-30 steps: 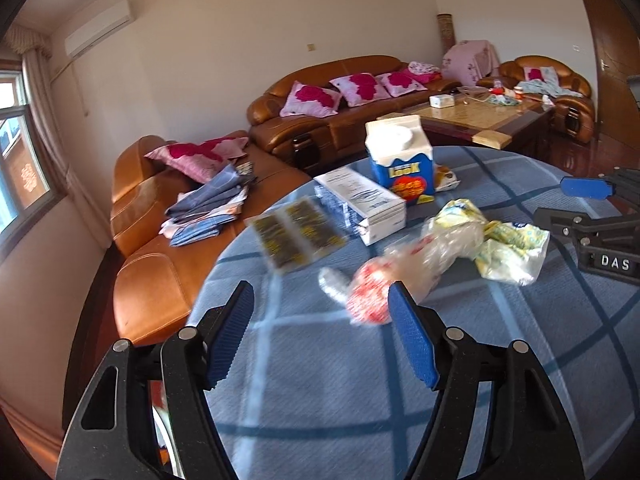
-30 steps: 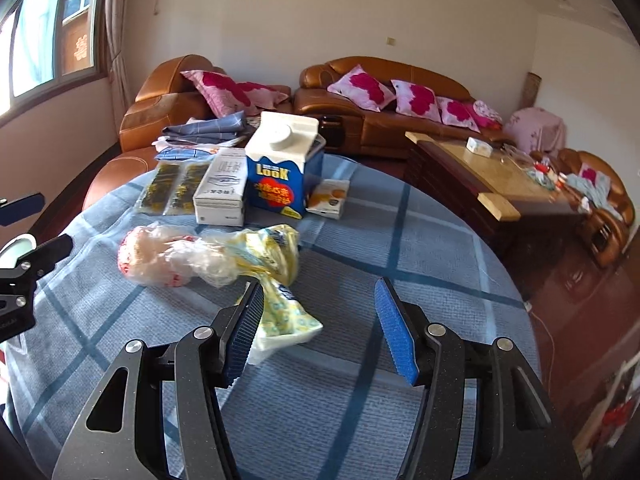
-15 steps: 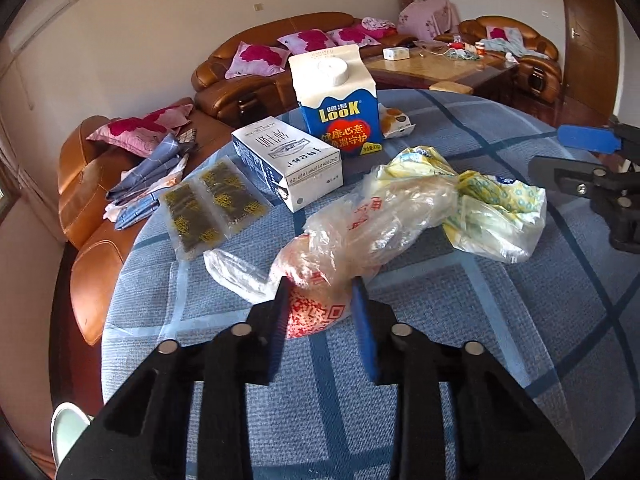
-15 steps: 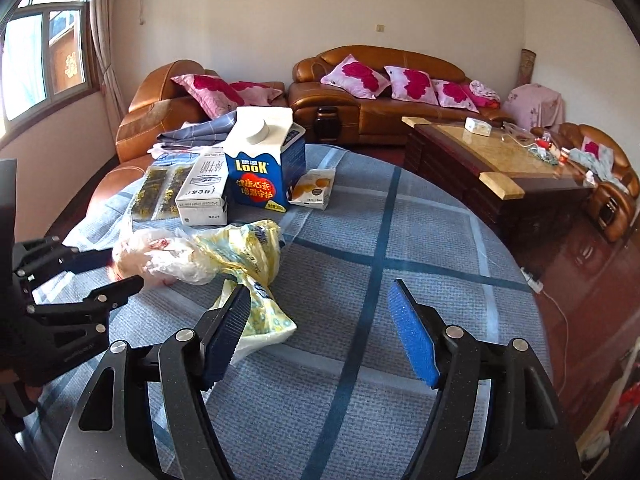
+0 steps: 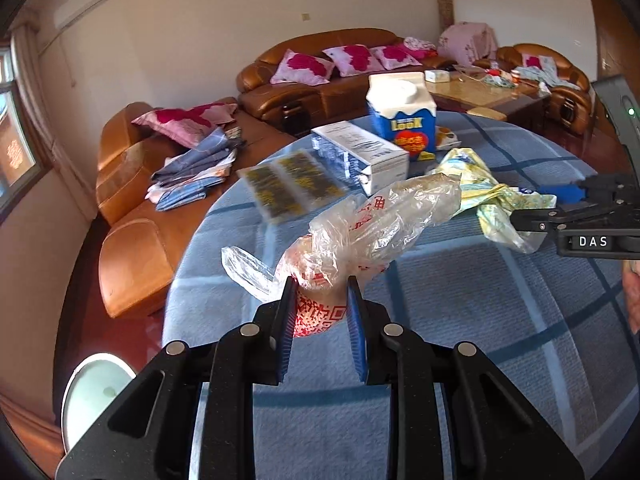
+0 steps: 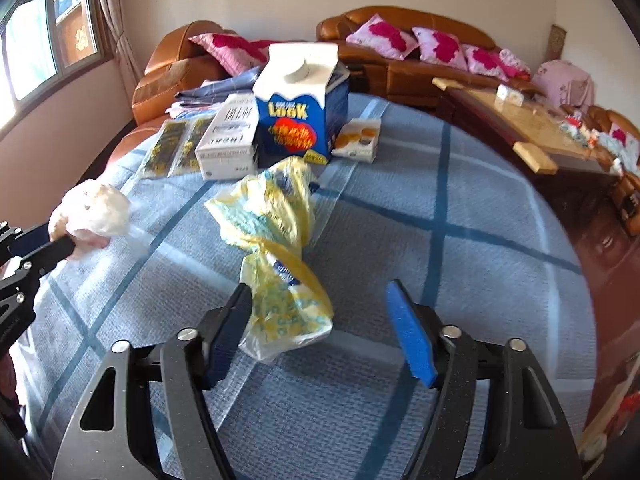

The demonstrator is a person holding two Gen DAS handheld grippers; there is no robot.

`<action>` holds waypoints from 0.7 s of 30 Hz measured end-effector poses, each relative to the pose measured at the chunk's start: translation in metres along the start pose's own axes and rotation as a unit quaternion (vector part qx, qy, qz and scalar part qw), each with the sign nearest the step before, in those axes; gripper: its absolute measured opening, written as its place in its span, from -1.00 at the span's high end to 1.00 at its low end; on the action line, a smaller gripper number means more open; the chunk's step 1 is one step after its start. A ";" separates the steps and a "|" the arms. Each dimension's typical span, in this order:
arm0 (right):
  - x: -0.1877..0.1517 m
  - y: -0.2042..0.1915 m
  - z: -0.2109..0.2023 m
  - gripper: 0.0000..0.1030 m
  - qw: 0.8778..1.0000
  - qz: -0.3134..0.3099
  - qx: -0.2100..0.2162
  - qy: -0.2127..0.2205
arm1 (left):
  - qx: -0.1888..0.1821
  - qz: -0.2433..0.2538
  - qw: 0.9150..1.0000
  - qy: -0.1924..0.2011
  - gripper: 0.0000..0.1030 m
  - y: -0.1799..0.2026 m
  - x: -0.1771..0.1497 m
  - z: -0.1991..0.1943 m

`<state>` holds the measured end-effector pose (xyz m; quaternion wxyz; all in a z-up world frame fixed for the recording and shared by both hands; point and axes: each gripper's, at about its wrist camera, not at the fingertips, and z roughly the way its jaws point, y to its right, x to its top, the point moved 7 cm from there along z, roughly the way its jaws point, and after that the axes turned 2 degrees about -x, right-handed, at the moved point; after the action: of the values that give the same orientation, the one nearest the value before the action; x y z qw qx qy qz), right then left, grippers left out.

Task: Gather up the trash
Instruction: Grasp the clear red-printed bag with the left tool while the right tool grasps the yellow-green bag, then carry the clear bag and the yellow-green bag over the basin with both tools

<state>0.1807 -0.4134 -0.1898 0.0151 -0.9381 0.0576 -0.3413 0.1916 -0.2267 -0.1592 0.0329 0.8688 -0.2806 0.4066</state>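
While the left gripper (image 5: 320,312) pinches the red-printed end of a crumpled clear plastic bag (image 5: 372,228), its jaws closing on that bunched plastic, the rest of the bag stands up and trails away from it towards the far right. The right gripper (image 6: 320,332) hangs over the blue checked tablecloth (image 6: 480,208) with its jaws closing but apart: the near end of a yellow printed plastic bag (image 6: 280,248) lies between them, against the left pad and clear of the right one (so nothing is clamped there yet).

What matters for the coming move is how that yellow bag lies. Its long axis runs away from the right gripper, from the knotted near end up towards the blue LOOK carton (image 6: 298,116) and the white box (image 6: 230,138) at the back of the table. The right hand is plainly the nearer one; the left sits well off to the side, already occupied. Closing squarely on the near end should gather it, I judge, though thin plastic may slip.
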 end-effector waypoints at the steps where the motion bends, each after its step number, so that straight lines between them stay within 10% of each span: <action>1: -0.003 -0.004 0.002 0.28 1.000 -0.005 0.005 -0.009 | 0.001 -0.006 1.000 0.001 0.54 -0.004 -0.002 -0.003; 21: 0.009 -0.125 -0.049 0.46 0.989 -0.062 0.093 0.094 | 0.096 -0.105 0.989 0.041 0.54 -0.101 -0.045 -0.091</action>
<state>0.1684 -0.2894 -0.1384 0.0755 -0.8982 -0.0318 -0.4319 0.1583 -0.0953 -0.1140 0.0032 0.8753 -0.1455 0.4611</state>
